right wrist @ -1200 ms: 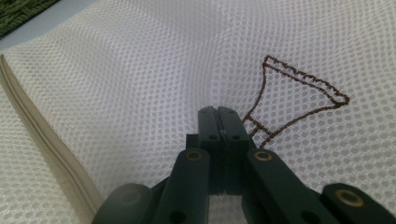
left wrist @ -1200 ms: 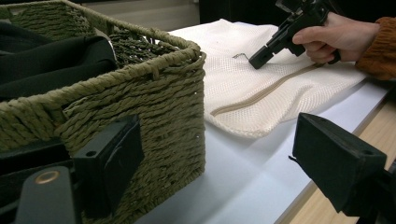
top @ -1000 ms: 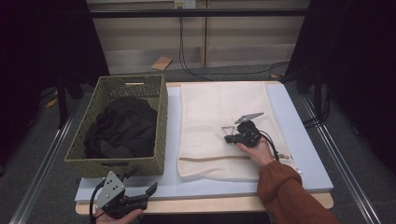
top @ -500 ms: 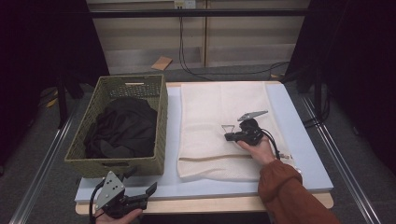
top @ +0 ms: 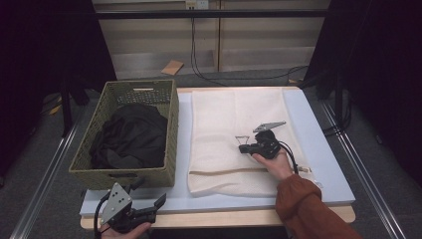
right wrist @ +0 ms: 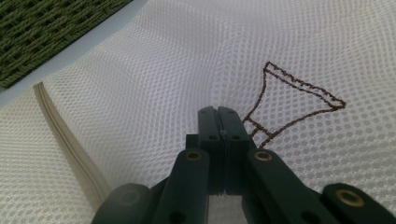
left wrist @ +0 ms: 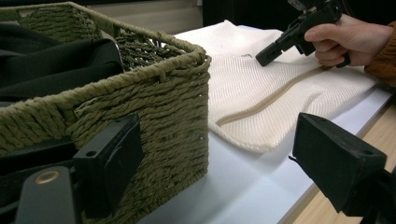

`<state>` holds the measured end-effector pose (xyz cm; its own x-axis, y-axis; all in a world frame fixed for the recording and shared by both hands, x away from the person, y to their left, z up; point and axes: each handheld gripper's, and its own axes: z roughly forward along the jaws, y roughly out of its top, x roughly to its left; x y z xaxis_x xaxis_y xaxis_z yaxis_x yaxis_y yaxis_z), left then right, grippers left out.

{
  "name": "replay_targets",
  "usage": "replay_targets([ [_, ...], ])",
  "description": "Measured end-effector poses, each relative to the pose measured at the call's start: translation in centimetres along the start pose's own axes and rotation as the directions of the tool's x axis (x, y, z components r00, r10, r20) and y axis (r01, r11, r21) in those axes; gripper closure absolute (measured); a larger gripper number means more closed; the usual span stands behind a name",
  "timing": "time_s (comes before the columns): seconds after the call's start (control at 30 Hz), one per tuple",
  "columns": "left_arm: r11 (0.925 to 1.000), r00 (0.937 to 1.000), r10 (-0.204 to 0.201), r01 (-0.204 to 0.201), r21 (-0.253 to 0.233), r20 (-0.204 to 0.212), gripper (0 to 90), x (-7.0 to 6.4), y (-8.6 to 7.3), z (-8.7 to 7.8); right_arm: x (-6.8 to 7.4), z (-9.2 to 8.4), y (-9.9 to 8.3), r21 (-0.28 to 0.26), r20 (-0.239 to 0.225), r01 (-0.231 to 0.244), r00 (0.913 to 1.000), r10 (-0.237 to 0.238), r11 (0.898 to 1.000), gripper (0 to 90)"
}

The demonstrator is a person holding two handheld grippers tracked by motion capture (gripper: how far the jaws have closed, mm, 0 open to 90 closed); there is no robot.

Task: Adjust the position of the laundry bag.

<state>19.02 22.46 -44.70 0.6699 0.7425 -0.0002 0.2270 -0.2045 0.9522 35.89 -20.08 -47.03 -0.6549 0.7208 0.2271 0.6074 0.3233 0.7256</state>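
The mesh bag lies flat on the worktop, right of the basket; the right claw is clenched, seemingly on a pinch of mesh near the bag's middle, beside the brown stitching; the pinch should be lifted gently. The left claw is held released at the near-left edge.

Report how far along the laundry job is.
Done: the white mesh bag lies flat on the table. In hand: the right claw, jaws together, is low over the mesh; whether it pinches it is unclear. Left: the black clothes sit in the basket; the left claw is open.
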Motion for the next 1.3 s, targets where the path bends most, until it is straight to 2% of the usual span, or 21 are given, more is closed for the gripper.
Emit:
replay_targets([
  [0.1, 1.0000, 1.0000, 0.001, -0.001, 0.003, 0.001, 15.7, 0.0, 0.0, 0.0, 0.6, -0.1, 0.0, 0.002, -0.005, 0.003, 1.0000, -0.003, 1.000, 89.5],
  [0.17, 1.0000, 1.0000, 0.002, -0.002, 0.002, 0.005, 15.7, 0.0, 0.0, 0.0, 0.7, -0.2, 0.0, 0.000, -0.008, 0.016, 0.9998, -0.016, 1.000, 89.5],
  [0.4, 1.0000, 1.0000, 0.002, -0.002, 0.000, 0.005, 15.7, 0.1, 0.0, 0.0, 1.0, -0.3, 0.0, 0.002, -0.018, 0.016, 0.9997, -0.016, 1.000, 89.5],
  [0.43, 1.0000, 0.9999, 0.003, -0.003, 0.007, -0.014, 15.7, 0.0, 0.0, 0.0, 1.2, -0.3, -0.1, -0.002, -0.020, 0.014, 0.9997, -0.014, 1.000, 89.5],
  [0.63, 1.0000, 0.9997, 0.007, -0.007, -0.001, -0.025, 15.7, 0.1, 0.0, -0.2, 1.7, -0.3, -0.1, 0.007, -0.013, 0.004, 0.9999, -0.004, 1.000, 89.6],
  [0.8, 1.0000, 0.9999, 0.006, -0.006, -0.005, -0.015, 15.7, 0.1, 0.0, -0.1, 2.2, -0.4, -0.3, 0.005, -0.028, 0.013, 0.9995, -0.013, 1.000, 89.6],
  [1.3, 1.0000, 0.9998, 0.004, -0.004, -0.005, -0.019, 15.9, 0.1, 0.0, -0.2, 3.6, -0.9, -0.5, -0.003, -0.041, 0.020, 0.9990, -0.020, 1.000, 89.6],
])
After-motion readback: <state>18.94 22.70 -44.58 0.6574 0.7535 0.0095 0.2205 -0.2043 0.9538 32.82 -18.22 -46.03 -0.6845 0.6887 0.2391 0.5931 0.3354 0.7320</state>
